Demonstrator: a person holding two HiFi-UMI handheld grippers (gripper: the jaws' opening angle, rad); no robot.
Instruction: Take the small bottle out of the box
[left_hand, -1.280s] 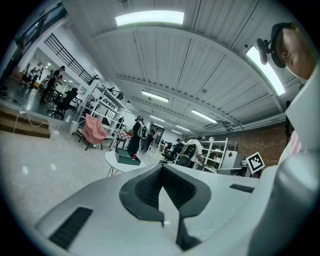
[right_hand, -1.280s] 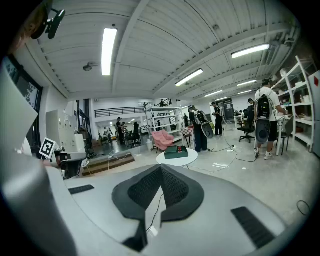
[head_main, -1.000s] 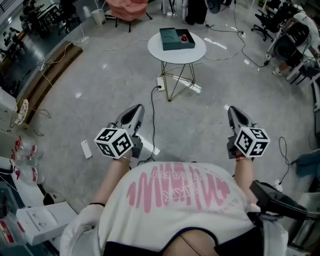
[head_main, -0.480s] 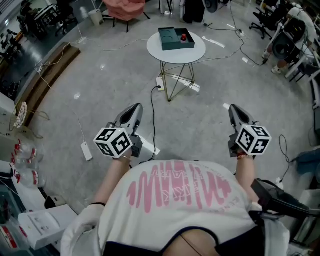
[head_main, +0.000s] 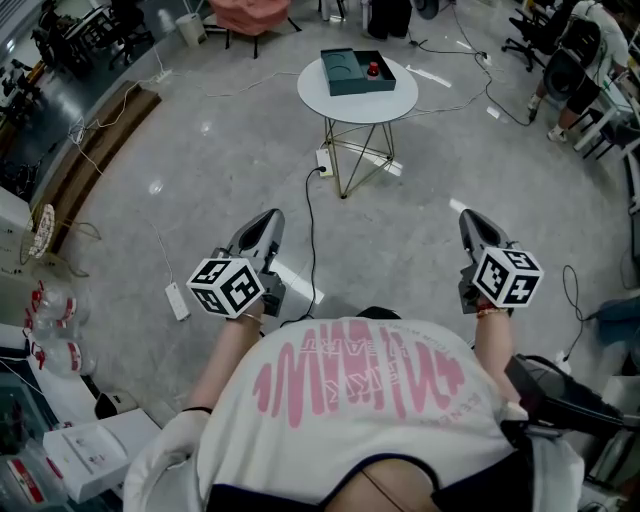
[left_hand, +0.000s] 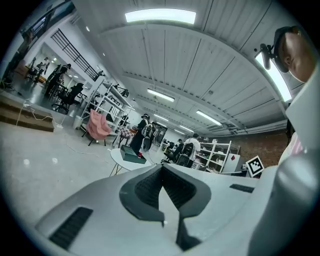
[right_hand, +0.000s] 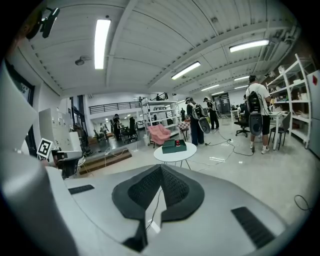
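Observation:
A dark green open box (head_main: 357, 72) lies on a small round white table (head_main: 340, 98) far ahead across the floor. A small bottle with a red cap (head_main: 373, 69) stands in the box's right part. My left gripper (head_main: 270, 220) and right gripper (head_main: 468, 220) are held low in front of my body, well short of the table, both shut with nothing in them. The left gripper view has its jaws (left_hand: 161, 169) closed, with the table (left_hand: 121, 156) and box (left_hand: 133, 155) beyond them. In the right gripper view the closed gripper (right_hand: 161, 169) points toward the box (right_hand: 174, 146) and red cap (right_hand: 177, 142).
A black cable and a power strip (head_main: 322, 162) lie on the floor by the table's gold wire legs (head_main: 362, 160). A white adapter (head_main: 177, 300) lies to the left. A pink chair (head_main: 255, 14) stands behind. People stand near shelves (right_hand: 259, 117). White boxes (head_main: 85, 455) sit at the lower left.
The view has shifted slightly, so the table sits a little to the right in the head view. Both grippers stay shut in about the same spots.

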